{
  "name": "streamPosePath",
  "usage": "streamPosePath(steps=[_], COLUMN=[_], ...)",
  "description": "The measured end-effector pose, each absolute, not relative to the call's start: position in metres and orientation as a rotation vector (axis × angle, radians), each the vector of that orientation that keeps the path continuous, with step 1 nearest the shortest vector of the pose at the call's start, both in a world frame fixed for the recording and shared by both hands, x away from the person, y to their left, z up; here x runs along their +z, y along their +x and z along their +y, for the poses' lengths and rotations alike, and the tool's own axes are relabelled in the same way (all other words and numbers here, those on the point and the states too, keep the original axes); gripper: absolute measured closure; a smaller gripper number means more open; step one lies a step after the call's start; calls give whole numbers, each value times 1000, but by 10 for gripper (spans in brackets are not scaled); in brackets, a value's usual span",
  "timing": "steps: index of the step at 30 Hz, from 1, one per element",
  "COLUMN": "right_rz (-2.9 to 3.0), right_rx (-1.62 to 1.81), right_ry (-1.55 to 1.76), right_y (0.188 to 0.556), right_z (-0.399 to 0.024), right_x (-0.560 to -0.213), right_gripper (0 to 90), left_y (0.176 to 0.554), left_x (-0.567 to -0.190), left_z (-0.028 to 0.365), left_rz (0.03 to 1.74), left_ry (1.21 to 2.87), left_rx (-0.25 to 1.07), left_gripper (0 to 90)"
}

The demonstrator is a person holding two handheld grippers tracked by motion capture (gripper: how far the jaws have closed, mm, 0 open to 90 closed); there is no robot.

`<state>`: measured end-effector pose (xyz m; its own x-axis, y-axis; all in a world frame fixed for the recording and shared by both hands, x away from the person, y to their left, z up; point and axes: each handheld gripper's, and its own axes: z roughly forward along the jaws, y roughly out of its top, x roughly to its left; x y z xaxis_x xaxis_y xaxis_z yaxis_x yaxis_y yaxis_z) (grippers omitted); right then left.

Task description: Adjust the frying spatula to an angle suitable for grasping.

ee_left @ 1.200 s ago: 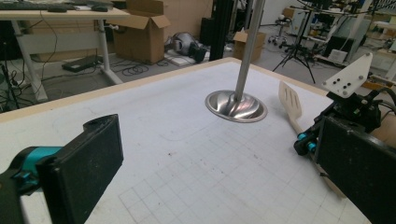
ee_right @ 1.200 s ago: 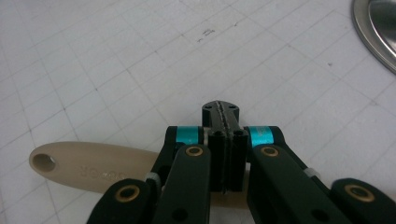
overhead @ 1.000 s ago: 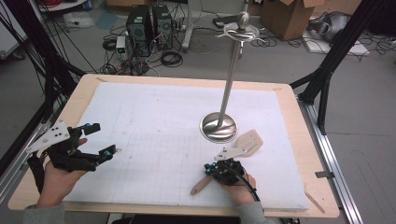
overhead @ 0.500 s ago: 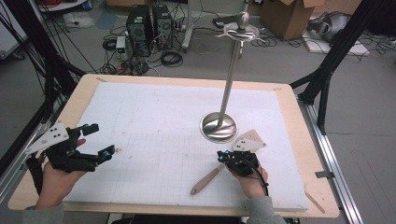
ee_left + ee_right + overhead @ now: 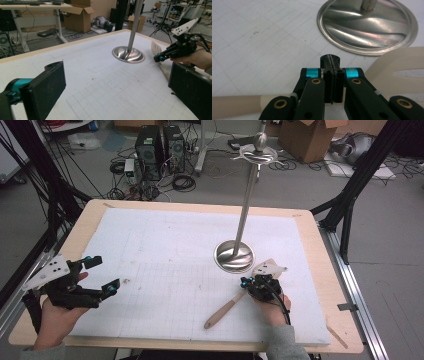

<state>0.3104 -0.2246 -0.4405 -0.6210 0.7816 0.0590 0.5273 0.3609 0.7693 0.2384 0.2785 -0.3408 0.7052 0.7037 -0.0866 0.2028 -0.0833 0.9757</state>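
I see the wooden spatula [image 5: 235, 301] flat on the counter [image 5: 170, 255] just in front of the steel stand's base [image 5: 233, 256], my right gripper [image 5: 253, 282] closed and empty directly above it, my left gripper [image 5: 102, 277] wide open, well left of that base.

One spatula [image 5: 227, 307], one metal stand [image 5: 235, 256], two tongs, on one white mat [image 5: 165, 250].
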Motion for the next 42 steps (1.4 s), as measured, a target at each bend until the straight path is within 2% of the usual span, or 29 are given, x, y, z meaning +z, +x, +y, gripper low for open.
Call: streamPosePath(steps=[20, 42], right_rz=[2324, 2319], right_rx=[999, 1010], right_ry=[1154, 1202], right_y=[310, 293], right_z=[-221, -243], right_x=[-446, -445], right_gripper=[900, 900], left_y=[237, 247], left_x=[-342, -342], left_z=[285, 279], left_rz=[761, 744], left_ry=[1627, 1623], left_rx=[488, 469], left_gripper=[17, 17])
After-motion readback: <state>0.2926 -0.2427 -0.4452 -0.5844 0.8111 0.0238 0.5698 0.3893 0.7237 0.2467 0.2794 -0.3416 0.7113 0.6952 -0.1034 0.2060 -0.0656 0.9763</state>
